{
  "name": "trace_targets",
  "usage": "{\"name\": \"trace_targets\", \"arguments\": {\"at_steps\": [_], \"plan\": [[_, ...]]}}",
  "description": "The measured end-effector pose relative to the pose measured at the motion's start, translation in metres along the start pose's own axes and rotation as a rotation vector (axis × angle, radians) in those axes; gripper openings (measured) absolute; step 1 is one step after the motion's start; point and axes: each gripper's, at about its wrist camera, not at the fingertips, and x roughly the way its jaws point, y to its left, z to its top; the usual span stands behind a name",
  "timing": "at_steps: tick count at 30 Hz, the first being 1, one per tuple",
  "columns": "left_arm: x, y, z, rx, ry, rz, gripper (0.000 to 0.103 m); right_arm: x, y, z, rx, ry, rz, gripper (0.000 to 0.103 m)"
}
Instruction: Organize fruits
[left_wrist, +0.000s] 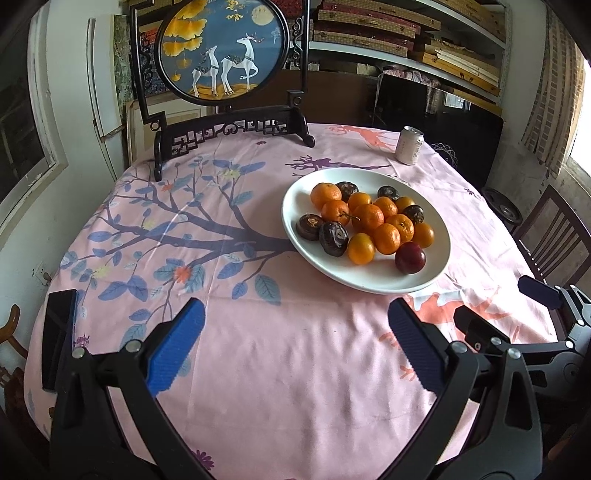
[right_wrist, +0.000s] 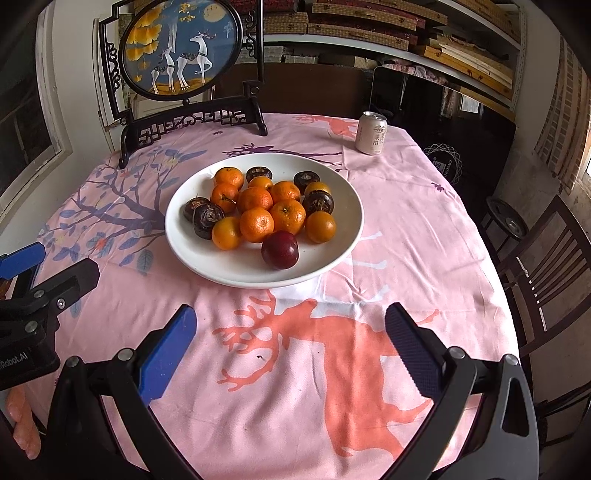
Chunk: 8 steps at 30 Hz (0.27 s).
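Observation:
A white plate (left_wrist: 439, 258) (right_wrist: 332, 258) on the pink tablecloth holds several oranges (left_wrist: 386, 238) (right_wrist: 256, 224), several dark brown fruits (left_wrist: 333, 238) (right_wrist: 207, 218) and one dark red plum (left_wrist: 410, 257) (right_wrist: 279, 250). My left gripper (left_wrist: 295, 317) hovers open over bare cloth, near and to the left of the plate. In the right wrist view my right gripper (right_wrist: 290, 325) is open too, just in front of the plate, nothing between its blue pads. The right gripper (left_wrist: 509, 314) shows at the left view's right edge; the left gripper (right_wrist: 55, 266) shows at the right view's left edge.
A pale drink can (left_wrist: 409, 145) (right_wrist: 371, 133) stands at the table's far right. A black-framed round deer screen (left_wrist: 221, 48) (right_wrist: 181, 48) stands at the far edge. A dark phone (left_wrist: 57, 339) lies at the left edge. A wooden chair (right_wrist: 546, 266) is on the right.

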Motion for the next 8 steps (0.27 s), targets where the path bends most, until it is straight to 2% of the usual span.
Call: {"name": "trace_targets", "arguments": {"at_steps": [8], "plan": [[0.0005,-0.002,0.0,0.006,0.004,0.003,0.101,-0.0004,-0.0003,0.0015,0.004,0.003,-0.001,0.102]]}}
